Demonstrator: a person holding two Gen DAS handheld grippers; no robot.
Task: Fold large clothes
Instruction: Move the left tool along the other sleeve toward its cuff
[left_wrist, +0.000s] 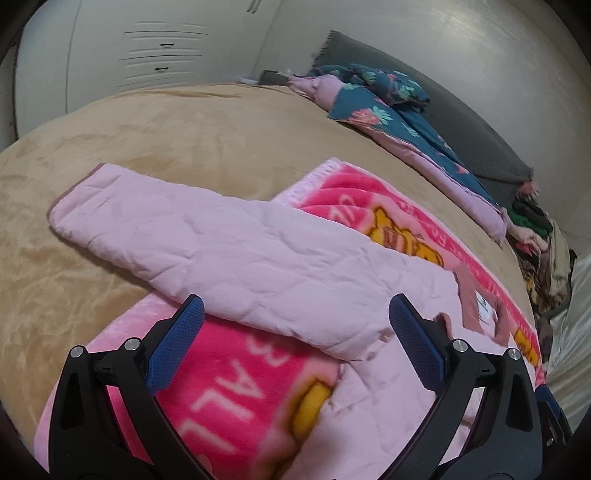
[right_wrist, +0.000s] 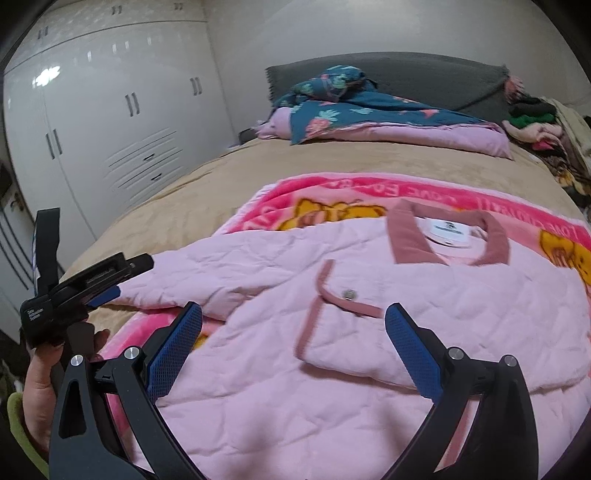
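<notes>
A pale pink quilted jacket (right_wrist: 369, 332) lies face up on a bright pink cartoon blanket (right_wrist: 332, 192) spread over the bed. Its darker pink collar (right_wrist: 450, 240) and a snap button (right_wrist: 349, 294) show in the right wrist view. One sleeve (left_wrist: 207, 236) stretches out to the left across the blanket. My left gripper (left_wrist: 295, 317) hovers open just above the base of that sleeve, holding nothing. My right gripper (right_wrist: 293, 325) is open over the jacket's chest, empty too. The left gripper's body (right_wrist: 88, 284), held by a hand (right_wrist: 40, 384), shows at the left edge.
A tan bedspread (left_wrist: 166, 140) covers the bed. A teal floral quilt with pink lining (right_wrist: 369, 114) lies by the grey headboard (right_wrist: 424, 74). A pile of clothes (right_wrist: 539, 125) sits at the far right. White wardrobes (right_wrist: 110, 110) stand to the left.
</notes>
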